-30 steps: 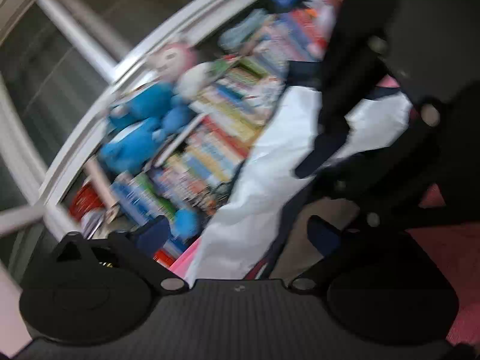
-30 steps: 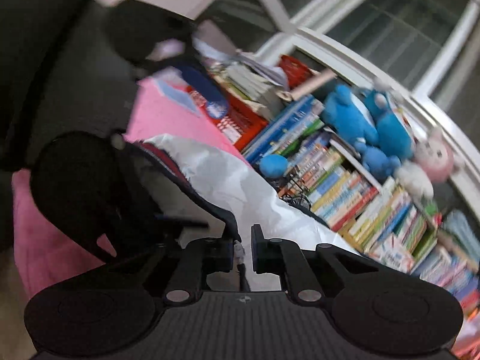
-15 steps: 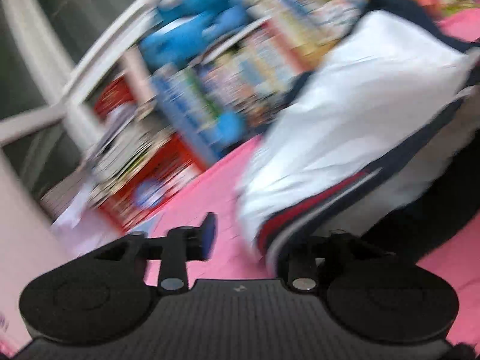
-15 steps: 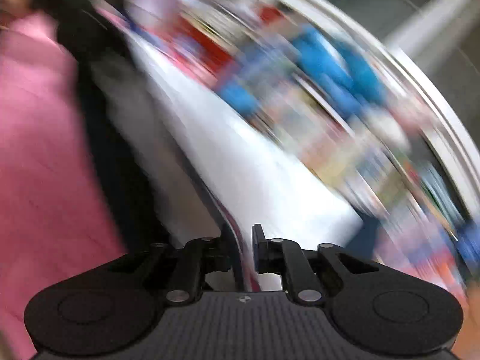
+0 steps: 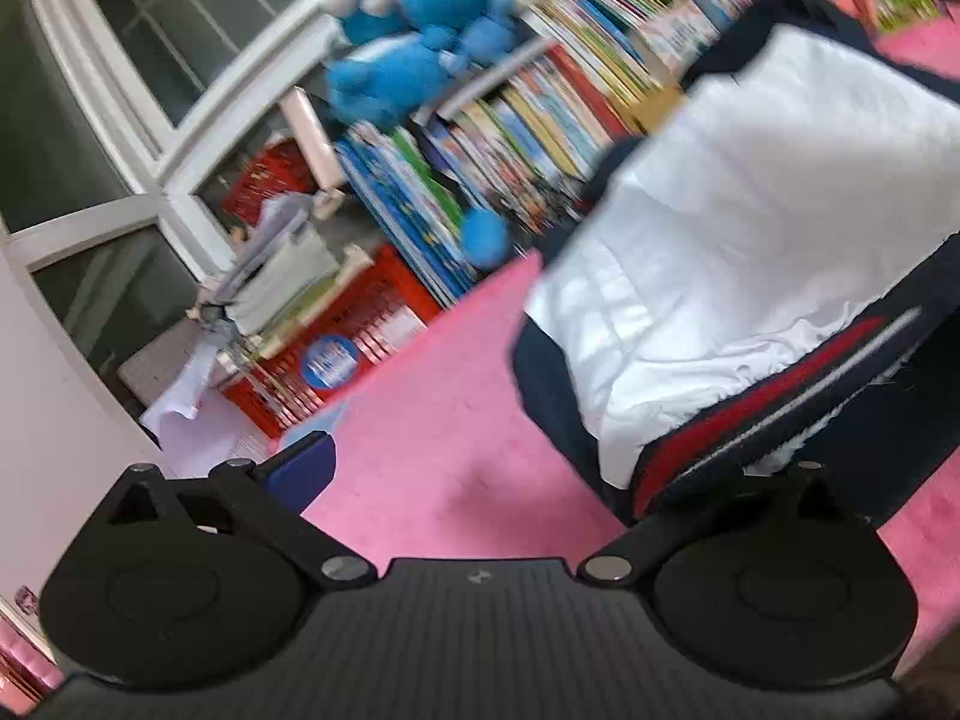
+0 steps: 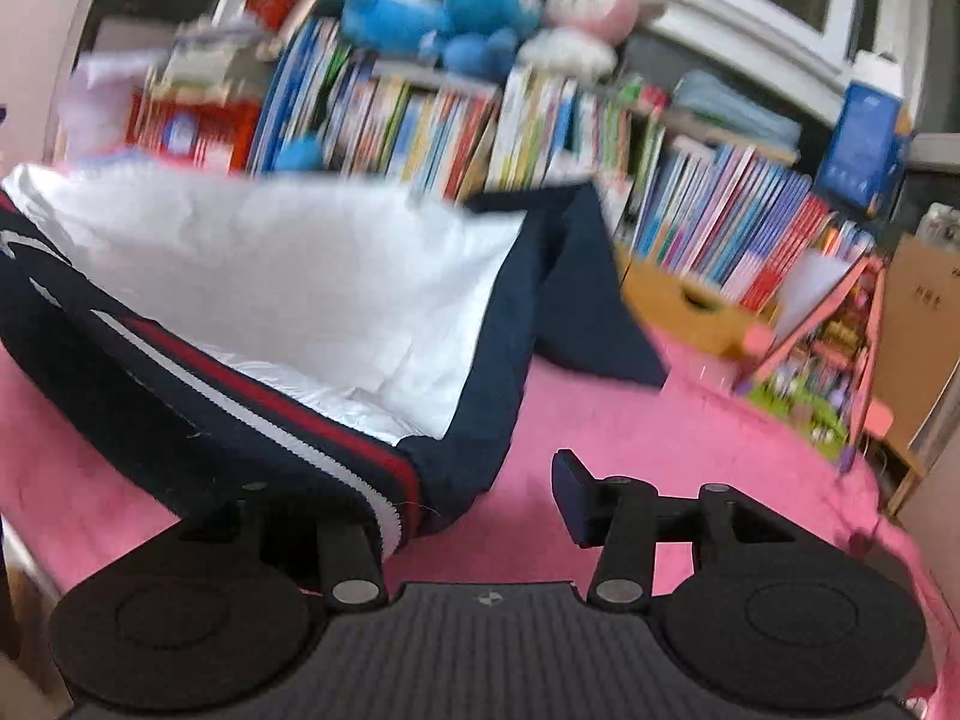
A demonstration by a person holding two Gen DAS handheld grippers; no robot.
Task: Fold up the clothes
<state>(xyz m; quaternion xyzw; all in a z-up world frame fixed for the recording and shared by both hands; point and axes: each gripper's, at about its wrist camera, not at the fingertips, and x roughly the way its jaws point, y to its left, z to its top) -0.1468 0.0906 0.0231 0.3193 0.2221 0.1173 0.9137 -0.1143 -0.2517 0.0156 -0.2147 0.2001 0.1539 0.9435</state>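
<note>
Left gripper (image 5: 540, 468) spread wide, just opening; right gripper (image 6: 480, 498) just opening, nothing pinched. Navy-white jacket (image 6: 270, 276) lies on pink surface (image 5: 432, 420), frame right.

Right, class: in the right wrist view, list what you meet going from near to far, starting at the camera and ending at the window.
Right hand-held gripper → pink blanket → navy and white jacket → row of books → blue plush toy → window frame.
</note>
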